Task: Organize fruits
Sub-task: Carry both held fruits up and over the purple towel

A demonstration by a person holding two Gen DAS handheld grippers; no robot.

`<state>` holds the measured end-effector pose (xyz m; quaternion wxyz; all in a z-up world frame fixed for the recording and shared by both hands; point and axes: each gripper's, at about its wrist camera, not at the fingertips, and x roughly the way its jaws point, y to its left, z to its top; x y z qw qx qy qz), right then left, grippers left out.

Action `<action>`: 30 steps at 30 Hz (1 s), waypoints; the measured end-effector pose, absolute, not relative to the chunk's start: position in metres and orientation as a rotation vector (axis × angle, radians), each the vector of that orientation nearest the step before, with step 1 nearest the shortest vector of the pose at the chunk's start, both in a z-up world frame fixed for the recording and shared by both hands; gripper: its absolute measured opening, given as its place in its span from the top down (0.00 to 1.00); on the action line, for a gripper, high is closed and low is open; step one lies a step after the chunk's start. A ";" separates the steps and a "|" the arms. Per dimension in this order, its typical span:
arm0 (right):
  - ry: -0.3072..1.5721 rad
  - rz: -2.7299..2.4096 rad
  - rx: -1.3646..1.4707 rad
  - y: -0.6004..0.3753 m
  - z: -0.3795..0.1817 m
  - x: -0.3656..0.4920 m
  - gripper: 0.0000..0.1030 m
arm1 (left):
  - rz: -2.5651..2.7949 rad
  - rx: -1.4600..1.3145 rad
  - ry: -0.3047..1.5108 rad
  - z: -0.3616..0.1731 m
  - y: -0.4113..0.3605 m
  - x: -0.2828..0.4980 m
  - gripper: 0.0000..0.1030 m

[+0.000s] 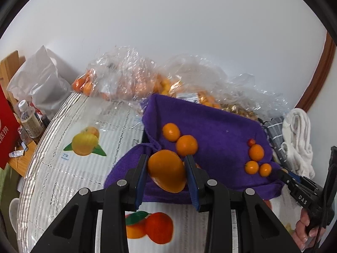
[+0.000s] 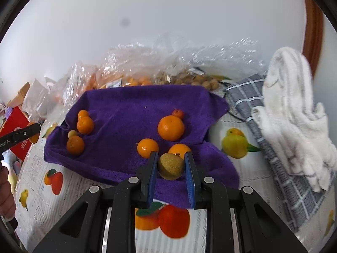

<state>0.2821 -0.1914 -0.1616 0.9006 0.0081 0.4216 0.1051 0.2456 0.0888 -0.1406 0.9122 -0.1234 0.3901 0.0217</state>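
A purple towel (image 1: 214, 126) (image 2: 130, 105) lies on the table with two groups of fruit on it. My left gripper (image 1: 166, 168) is shut on a large smooth orange fruit (image 1: 166, 171), held over the towel's near left corner, beside two oranges (image 1: 186, 145). My right gripper (image 2: 171, 165) is shut on a small yellow-brown round fruit (image 2: 171, 166), held just above the towel's near edge, in front of several oranges (image 2: 171, 127). A small red fruit (image 2: 178, 113) sits behind the biggest orange. The right gripper also shows in the left wrist view (image 1: 290, 179).
Clear plastic bags of oranges and small yellow fruit (image 1: 126, 78) (image 2: 185, 67) stand behind the towel against the wall. A white cloth (image 2: 294, 113) on a grey checked cloth (image 2: 248, 97) lies at the right. A fruit-print tablecloth (image 1: 73, 168) covers the table. A bottle (image 1: 29, 118) stands far left.
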 end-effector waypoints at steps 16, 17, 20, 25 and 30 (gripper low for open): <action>0.900 0.268 -0.058 -0.170 -0.185 0.300 0.76 | 0.042 -0.215 0.903 -0.177 0.083 0.276 0.68; 0.898 0.269 -0.063 -0.170 -0.186 0.299 0.76 | 0.044 -0.216 0.909 -0.179 0.083 0.277 0.68; 0.910 0.272 -0.070 -0.167 -0.187 0.299 0.76 | 0.050 -0.208 0.929 -0.185 0.082 0.279 0.68; 0.936 0.257 -0.077 -0.165 -0.196 0.300 0.76 | 0.051 -0.195 0.950 -0.192 0.079 0.281 0.68; 0.941 0.250 -0.058 -0.166 -0.198 0.301 0.76 | 0.056 -0.166 0.946 -0.195 0.075 0.281 0.68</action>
